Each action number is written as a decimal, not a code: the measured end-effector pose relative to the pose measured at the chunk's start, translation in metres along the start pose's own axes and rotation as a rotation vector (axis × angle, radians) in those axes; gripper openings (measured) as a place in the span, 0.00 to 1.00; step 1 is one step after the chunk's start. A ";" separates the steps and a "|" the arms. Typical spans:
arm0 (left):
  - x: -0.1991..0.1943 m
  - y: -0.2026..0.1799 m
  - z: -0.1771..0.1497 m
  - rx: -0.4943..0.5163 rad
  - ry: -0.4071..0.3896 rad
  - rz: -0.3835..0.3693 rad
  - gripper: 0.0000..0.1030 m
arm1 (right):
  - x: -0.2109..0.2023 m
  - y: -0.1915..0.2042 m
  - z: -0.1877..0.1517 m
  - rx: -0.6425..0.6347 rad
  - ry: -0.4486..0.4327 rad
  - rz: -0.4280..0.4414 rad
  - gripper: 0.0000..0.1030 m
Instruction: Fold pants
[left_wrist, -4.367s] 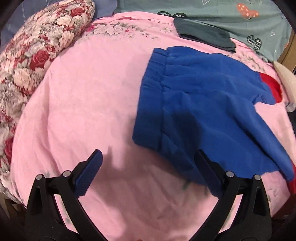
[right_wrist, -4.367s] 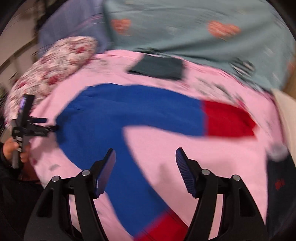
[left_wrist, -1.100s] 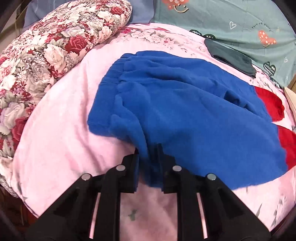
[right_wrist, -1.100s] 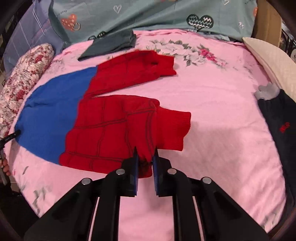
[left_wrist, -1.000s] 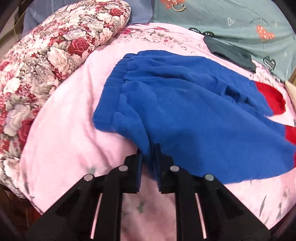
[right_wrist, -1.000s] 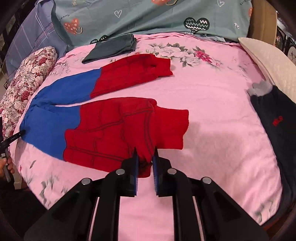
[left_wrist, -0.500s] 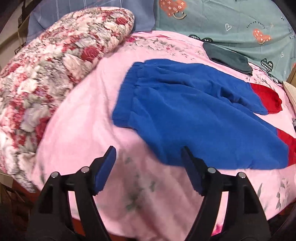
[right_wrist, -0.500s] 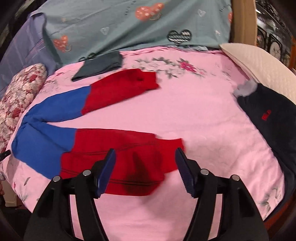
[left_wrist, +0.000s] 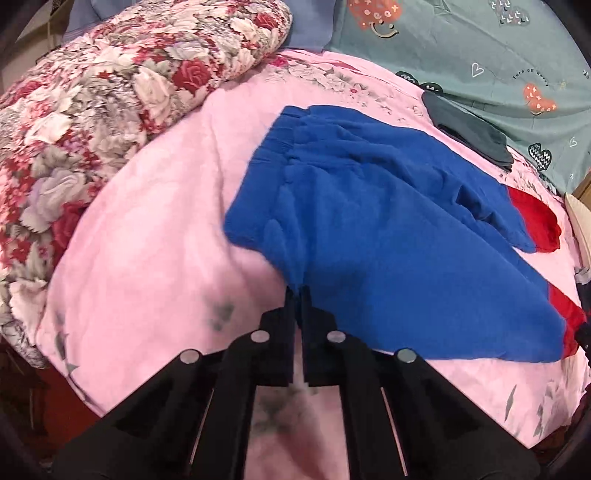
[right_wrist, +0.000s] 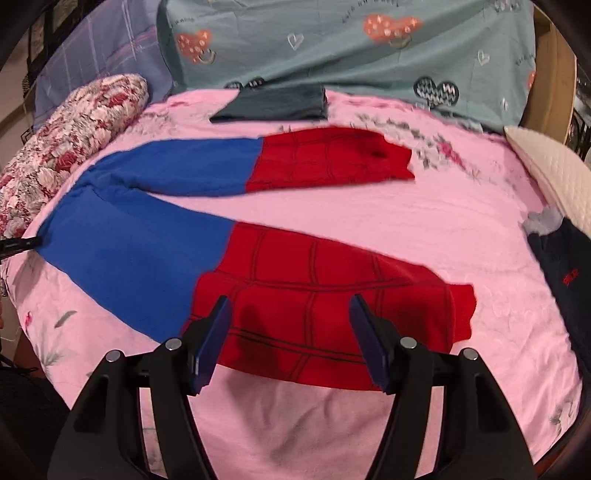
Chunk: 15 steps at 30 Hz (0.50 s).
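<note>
The pants (right_wrist: 155, 243) lie spread on the pink bed, blue at the top, red with dark grid lines on the lower legs (right_wrist: 325, 288). The two legs are splayed apart. In the left wrist view the blue waist part (left_wrist: 369, 221) fills the middle. My left gripper (left_wrist: 298, 291) is shut on the near corner of the blue waist. My right gripper (right_wrist: 290, 321) is open and empty, just above the near red leg end.
A floral pillow (left_wrist: 110, 92) lies at the bed's left. A folded dark grey garment (right_wrist: 273, 103) lies at the back. A teal heart-print blanket (right_wrist: 351, 44) lies behind it. A dark navy garment (right_wrist: 561, 266) and a cream pillow (right_wrist: 546, 166) lie at the right.
Half a second ago both grippers were open. My left gripper has since shut on the waist corner again. My right gripper stays open over the near red leg, which lies flatter.
</note>
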<state>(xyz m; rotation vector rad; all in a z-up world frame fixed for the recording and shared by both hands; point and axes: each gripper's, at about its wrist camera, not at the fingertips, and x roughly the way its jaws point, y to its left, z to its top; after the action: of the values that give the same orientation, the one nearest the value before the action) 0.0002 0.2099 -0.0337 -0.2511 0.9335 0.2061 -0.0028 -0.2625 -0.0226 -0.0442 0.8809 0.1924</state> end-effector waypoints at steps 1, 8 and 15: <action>0.001 0.004 -0.002 -0.005 0.008 0.007 0.02 | 0.010 -0.004 -0.001 0.016 0.043 -0.005 0.64; -0.001 0.025 0.000 -0.082 -0.020 0.018 0.08 | 0.025 -0.014 -0.006 0.047 0.109 0.006 0.64; 0.003 0.009 0.018 -0.087 -0.065 -0.045 0.58 | 0.019 -0.003 -0.001 0.054 0.077 0.048 0.64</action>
<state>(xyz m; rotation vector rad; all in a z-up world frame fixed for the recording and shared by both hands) 0.0128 0.2234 -0.0269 -0.3432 0.8548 0.2128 0.0088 -0.2631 -0.0375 0.0193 0.9643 0.2125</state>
